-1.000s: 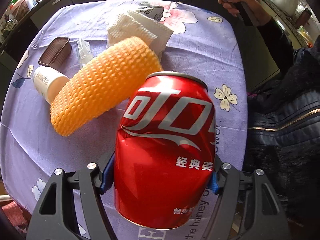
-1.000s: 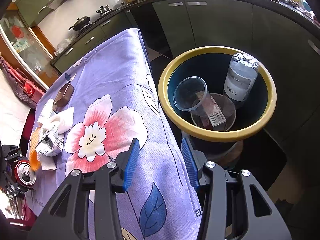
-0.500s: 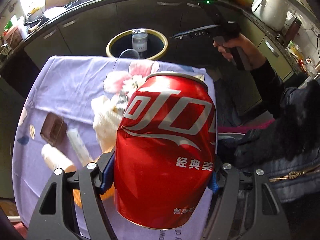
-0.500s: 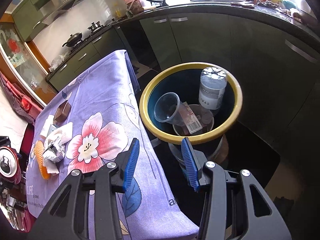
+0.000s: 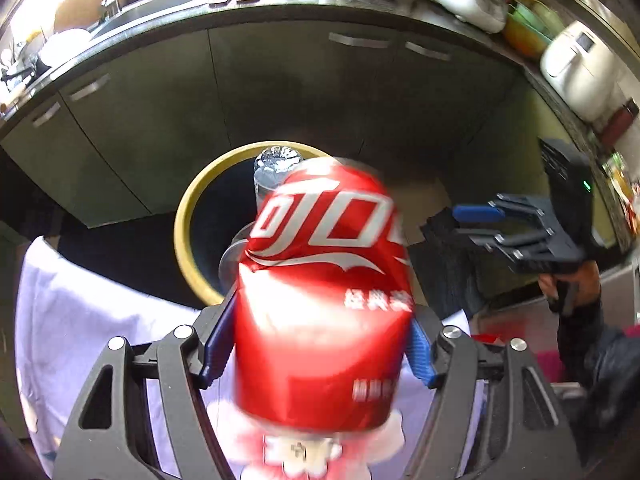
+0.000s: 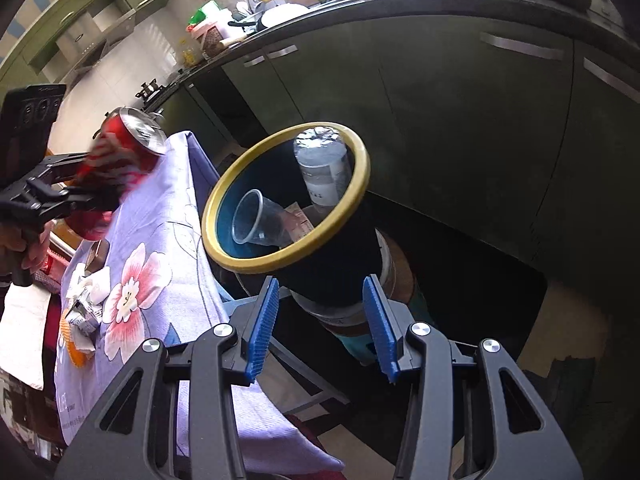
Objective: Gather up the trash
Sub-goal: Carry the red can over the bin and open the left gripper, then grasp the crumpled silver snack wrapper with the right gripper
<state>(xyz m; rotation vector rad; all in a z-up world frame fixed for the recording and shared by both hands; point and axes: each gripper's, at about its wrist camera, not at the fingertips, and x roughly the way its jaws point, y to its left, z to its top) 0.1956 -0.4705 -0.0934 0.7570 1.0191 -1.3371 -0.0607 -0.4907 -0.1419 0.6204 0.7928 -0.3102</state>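
Note:
My left gripper [image 5: 316,354] is shut on a red cola can [image 5: 324,300] and holds it in the air over the far edge of the table, in front of the yellow-rimmed dark bin [image 5: 185,224]. The can [image 6: 120,148] and the left gripper [image 6: 80,188] also show in the right wrist view, above the table. My right gripper [image 6: 322,322] is open and empty, in the air beside the table, pointing at the bin [image 6: 352,200]. The bin holds a clear cup [image 6: 256,224], a plastic bottle [image 6: 322,168] and a wrapper.
The table with the purple floral cloth [image 6: 168,272] carries white tissue and crumpled paper [image 6: 86,308] and an orange foam sleeve [image 6: 74,354]. Dark green kitchen cabinets [image 6: 460,120] stand behind the bin. The right gripper [image 5: 508,226] shows in the left wrist view at right.
My left gripper has carried the can up and forward from the middle of the table to its far edge near the bin. My right gripper has drawn back and lower; it stays open.

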